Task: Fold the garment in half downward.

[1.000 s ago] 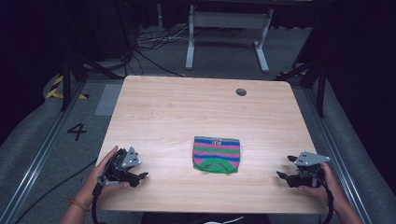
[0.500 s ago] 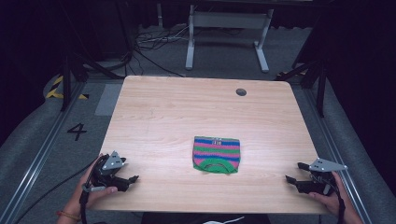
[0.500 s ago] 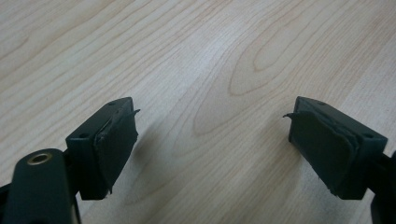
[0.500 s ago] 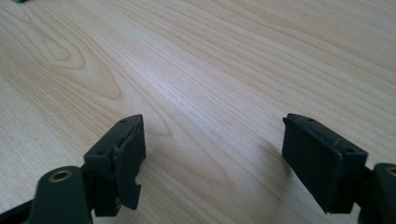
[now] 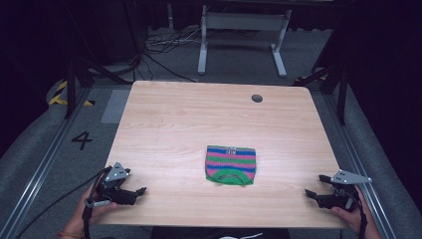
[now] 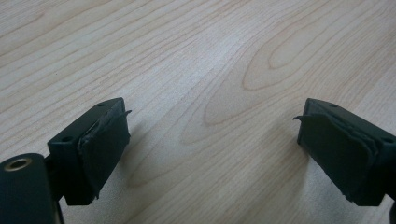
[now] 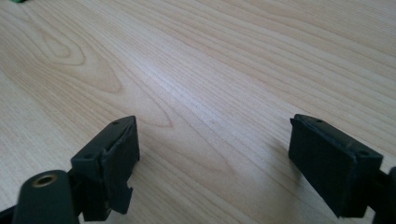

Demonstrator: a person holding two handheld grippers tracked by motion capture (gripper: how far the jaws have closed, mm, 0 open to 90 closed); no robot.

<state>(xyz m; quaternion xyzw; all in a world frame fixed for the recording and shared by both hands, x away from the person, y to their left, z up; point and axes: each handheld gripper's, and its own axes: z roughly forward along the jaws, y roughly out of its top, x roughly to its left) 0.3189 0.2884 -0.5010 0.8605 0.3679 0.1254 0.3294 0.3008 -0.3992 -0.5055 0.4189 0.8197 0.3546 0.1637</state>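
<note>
One broad wooden tabletop (image 5: 169,124) carries a single folded striped knitted cloth (image 5: 231,164), which lies flat a little toward the near edge, about midway between the person's two hands and well apart from both. At the near corners the left gripper (image 5: 140,190) and the right gripper (image 5: 309,192) sit low with jaws wide and nothing between them, just bare wood. To my eye the cloth looks finished and the hands parked, so any next move would call for reaching back inward toward it.
</note>
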